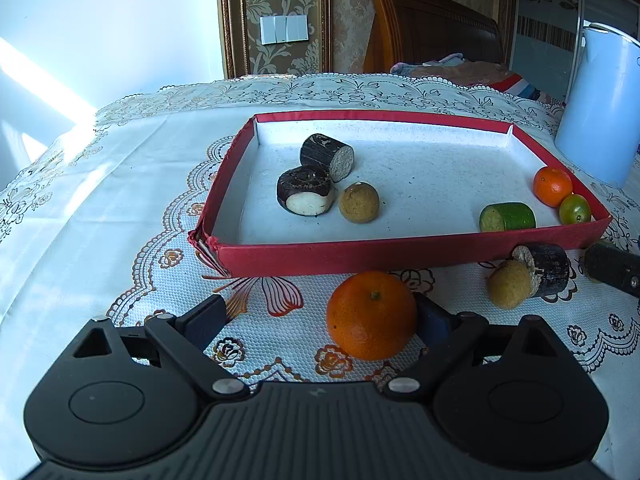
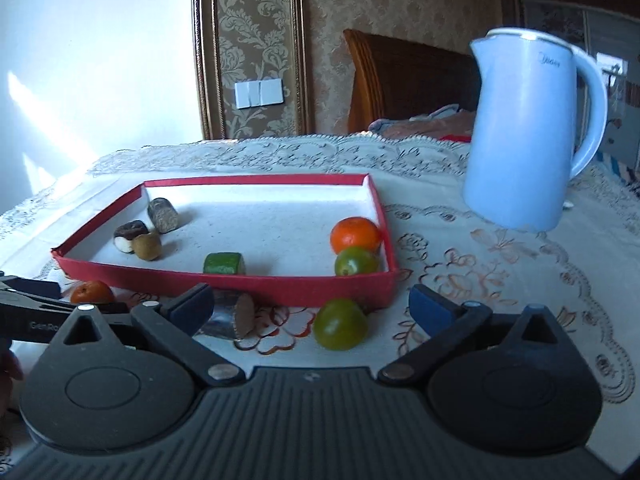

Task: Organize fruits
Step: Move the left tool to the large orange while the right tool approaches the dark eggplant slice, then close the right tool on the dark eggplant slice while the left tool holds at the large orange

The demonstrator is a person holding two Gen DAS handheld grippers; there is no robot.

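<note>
Orange mandarin (image 1: 371,315) between spread left claw (image 1: 320,316) fingers.

The right gripper (image 2: 310,306) hangs over the lace tablecloth (image 2: 500,280) with its jaws spread wide, a green fruit (image 2: 340,324) lying on the cloth between them and a dark cut cylinder (image 2: 232,316) just inside the left finger. Beyond sits the red tray (image 2: 280,286), holding an orange (image 2: 355,235) touching a smaller green fruit (image 2: 355,261), a green cylinder (image 2: 224,264) and three brownish pieces (image 2: 146,232) at its left. A light blue kettle (image 2: 524,132) stands to the tray's right, and the left gripper (image 2: 28,300) shows at the left edge beside a small orange (image 2: 91,293).
</note>
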